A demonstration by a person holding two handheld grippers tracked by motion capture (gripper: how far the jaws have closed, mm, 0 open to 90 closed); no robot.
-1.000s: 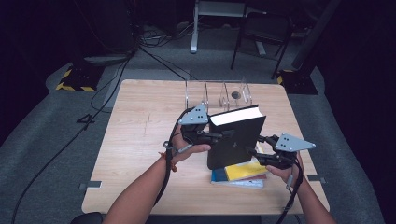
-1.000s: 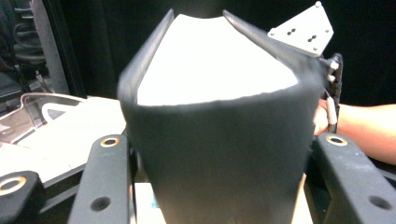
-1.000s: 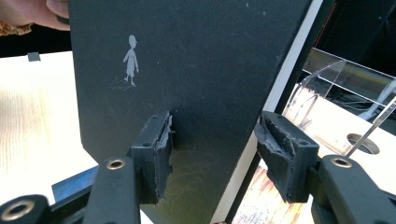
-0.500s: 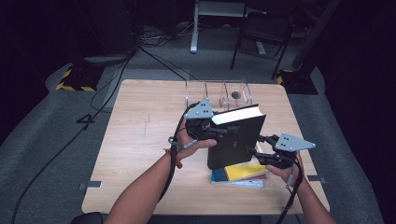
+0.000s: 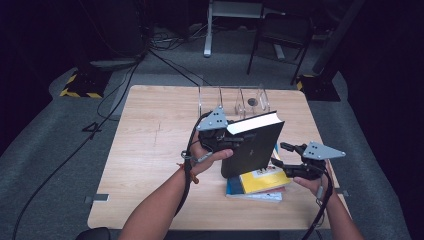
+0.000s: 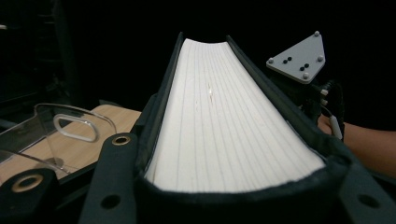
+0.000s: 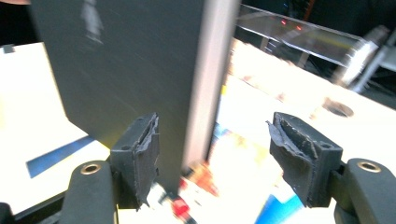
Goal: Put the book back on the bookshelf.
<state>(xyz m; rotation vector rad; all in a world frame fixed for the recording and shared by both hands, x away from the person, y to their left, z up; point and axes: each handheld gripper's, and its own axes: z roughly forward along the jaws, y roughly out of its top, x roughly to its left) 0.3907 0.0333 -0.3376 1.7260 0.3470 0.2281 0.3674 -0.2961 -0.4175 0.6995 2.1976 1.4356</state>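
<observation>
Book: black hardcover book (image 5: pixel 252 147) upright on the book stack (image 5: pixel 257 185), in front of the clear rack (image 5: pixel 235 100) | left gripper (image 5: pixel 227 142) clamps its upper spine edge | right gripper (image 5: pixel 287 160) jaws just widened, spread clear beside its lower right edge | long axis near vertical; left hand carries it rackward.

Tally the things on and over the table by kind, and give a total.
Black book, held upright: 1
Books lying flat in a stack on the table: at least 2, exact number unclear
Clear plastic rack: 1
Hand-held grippers: 2, left clamped on the black book, right open beside it
Total: at least 6
</observation>
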